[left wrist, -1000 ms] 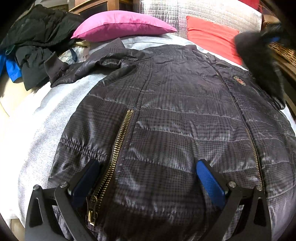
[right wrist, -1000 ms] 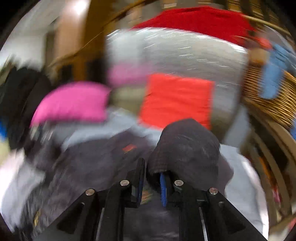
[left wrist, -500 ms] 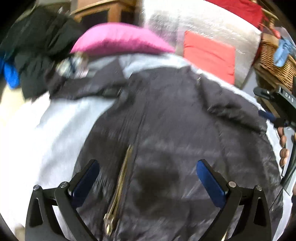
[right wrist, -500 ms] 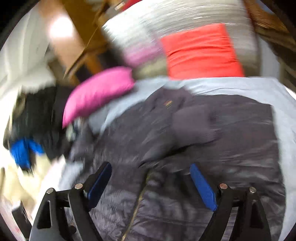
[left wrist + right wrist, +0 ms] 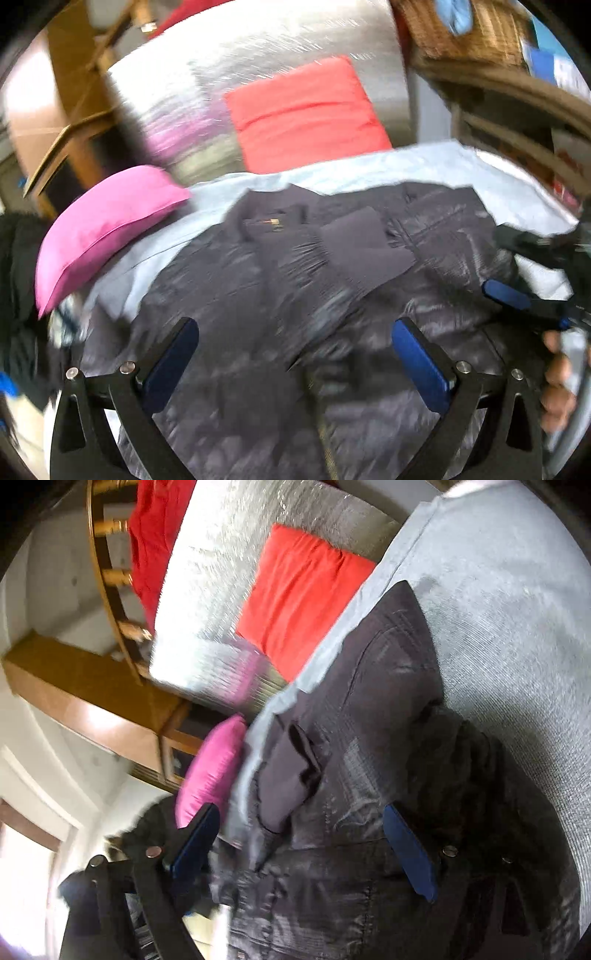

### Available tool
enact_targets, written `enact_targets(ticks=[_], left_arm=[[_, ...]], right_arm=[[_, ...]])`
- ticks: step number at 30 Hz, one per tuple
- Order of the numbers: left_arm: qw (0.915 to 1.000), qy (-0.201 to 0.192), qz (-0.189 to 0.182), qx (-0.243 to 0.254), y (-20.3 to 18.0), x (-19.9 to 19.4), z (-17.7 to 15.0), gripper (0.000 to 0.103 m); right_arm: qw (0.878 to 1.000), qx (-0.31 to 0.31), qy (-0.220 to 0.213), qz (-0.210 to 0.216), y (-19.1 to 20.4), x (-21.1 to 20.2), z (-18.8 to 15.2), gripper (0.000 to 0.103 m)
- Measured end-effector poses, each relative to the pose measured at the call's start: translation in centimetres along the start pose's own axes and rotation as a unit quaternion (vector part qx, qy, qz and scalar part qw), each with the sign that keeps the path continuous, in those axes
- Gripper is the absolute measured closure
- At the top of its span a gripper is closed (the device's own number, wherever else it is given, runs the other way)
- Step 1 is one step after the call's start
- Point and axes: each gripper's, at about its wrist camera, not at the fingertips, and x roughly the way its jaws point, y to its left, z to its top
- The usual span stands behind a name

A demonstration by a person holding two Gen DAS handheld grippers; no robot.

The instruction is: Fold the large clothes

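Note:
A dark quilted jacket (image 5: 280, 295) lies spread on the pale grey bed (image 5: 424, 162). One sleeve with its ribbed cuff (image 5: 365, 243) is folded across the chest. My left gripper (image 5: 295, 365) is open and empty, hovering over the jacket's lower front. My right gripper (image 5: 306, 849) is open and empty, tilted above the jacket (image 5: 369, 738) near its right side. It also shows at the right edge of the left wrist view (image 5: 535, 299), held by a hand.
A pink pillow (image 5: 103, 225) lies at the bed's left, a red pillow (image 5: 306, 114) against the silver headboard (image 5: 258, 62). Dark clothes (image 5: 18, 288) are piled at far left. A wicker basket (image 5: 461, 29) and wooden rail stand at right.
The right gripper let go of the sleeve, which now lies folded across the jacket, and opened and swung aside. The left gripper rose and turned right, staying open.

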Motion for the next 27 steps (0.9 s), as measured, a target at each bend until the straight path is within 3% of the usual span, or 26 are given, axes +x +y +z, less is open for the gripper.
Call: enact_targets(ticks=[3,7,9,10,14,18,23,27], left_arm=[[0.9989,0.025,0.012,0.037,-1.9,3.2,0.6,0.000],[0.9942,0.044,0.043,0.089,-2.9,5.0,-0.4,0.000],[0.9947,0.050,0.052,0.073,-1.7,5.6,-0.4,0.002],[0.9950,0.051,0.057,0.064,-1.1,5.8,-0.3,0.010],[0.9947,0.065,0.058,-0.054,4.6,6.6,-0.5,0.032],[0.9759,0.069,0.037,-0.203,10.3,6.5,-3.3,0.033],[0.9566,0.087,0.034,-0.276,13.0,7.3,-6.7,0.033],[0.9436,0.100,0.001,-0.316,14.6,8.2,-8.0,0.032]], right_arm=[[0.999,-0.002,-0.010,0.036,-0.5,-0.7,-0.3,0.012],[0.999,-0.024,-0.012,0.039,0.1,-1.2,-0.6,0.013],[0.999,-0.024,-0.014,0.043,-0.2,-1.5,-0.8,0.013],[0.999,-0.022,-0.015,0.047,-0.3,-1.6,-0.8,0.013],[0.998,-0.018,-0.016,0.055,-0.8,-1.9,-1.0,0.013],[0.998,-0.022,-0.015,0.053,-1.0,-1.9,-1.0,0.013],[0.998,-0.026,-0.015,0.050,-1.0,-1.9,-1.1,0.013],[0.998,-0.029,-0.015,0.049,-0.8,-1.8,-1.0,0.013]])
